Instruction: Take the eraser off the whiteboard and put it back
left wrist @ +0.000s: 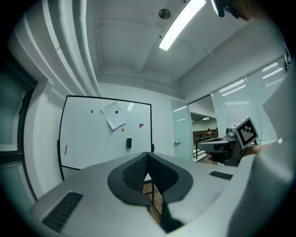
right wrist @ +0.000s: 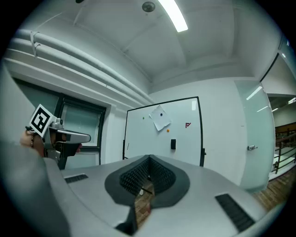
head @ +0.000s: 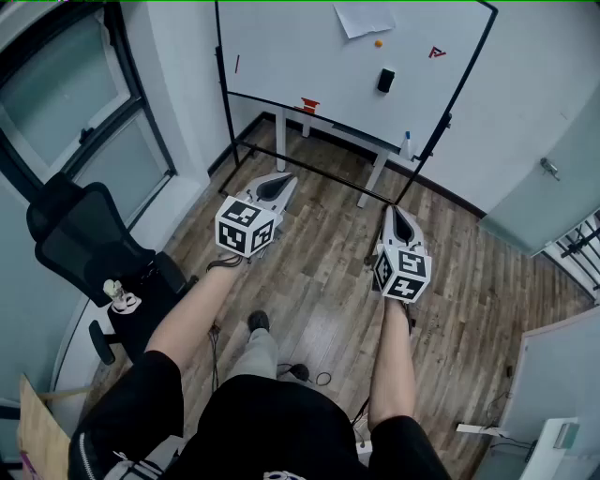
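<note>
Eraser, small and black, sticks to the whiteboard right of its middle, just below an orange magnet and lower than a sheet of paper fixed near the top edge; a red mark sits up to its right. The board stands on a frame at the far side of the wooden floor, well apart from both tools. The person stands back from it with both arms held forward. The left gripper points level toward the board, its fingers closed tip to tip with nothing between them; only floor and a bar of the frame show through the gap behind the tips. The right gripper is level too, beside the left one and apart from it, its fingers likewise pressed together and empty. In both gripper views the eraser appears far ahead above the closed tips, on the board. A black office chair stands at the person's left by the window, and a small bottle rests at the right end of the board's tray
</note>
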